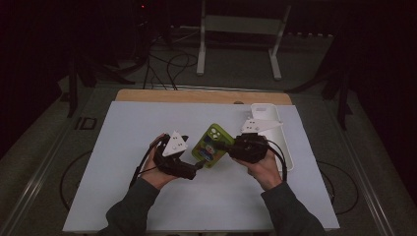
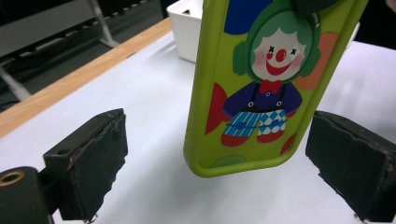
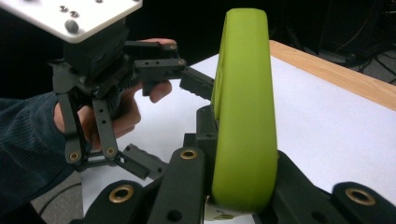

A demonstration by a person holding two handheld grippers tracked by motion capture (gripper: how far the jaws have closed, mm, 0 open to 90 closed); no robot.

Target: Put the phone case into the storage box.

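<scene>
Your counter (image 1: 147, 196) has a flat white top, with a strip of bare wood (image 1: 196, 96) along its far edge. The room around it is dark. Past the far edge you can see a grey floor with black cables (image 1: 169, 64) and the legs of a white stand (image 1: 241, 44).

Both your arms come in from the near edge in dark sleeves. Your left hand (image 1: 155, 172) holds the left tool (image 1: 199, 165) a little left of the middle of the counter, and it points toward the right side. Its two black pads (image 2: 91, 163) are wide apart. The bottom end of the green phone case (image 1: 212, 145) sits in the gap between them, and the pads do not touch it.

Your right hand (image 1: 265, 169) holds the right tool (image 1: 227, 146) a little right of the middle, pointing left. Its pads are squeezed tight on the green phone case. The case is held up above the counter, near the middle, between your two hands. It has a clown (image 2: 275, 74) with green hair painted on it.

A white tray (image 1: 286, 147) lies along the right edge of the counter, just behind your right hand. I cannot tell what is in it.
</scene>
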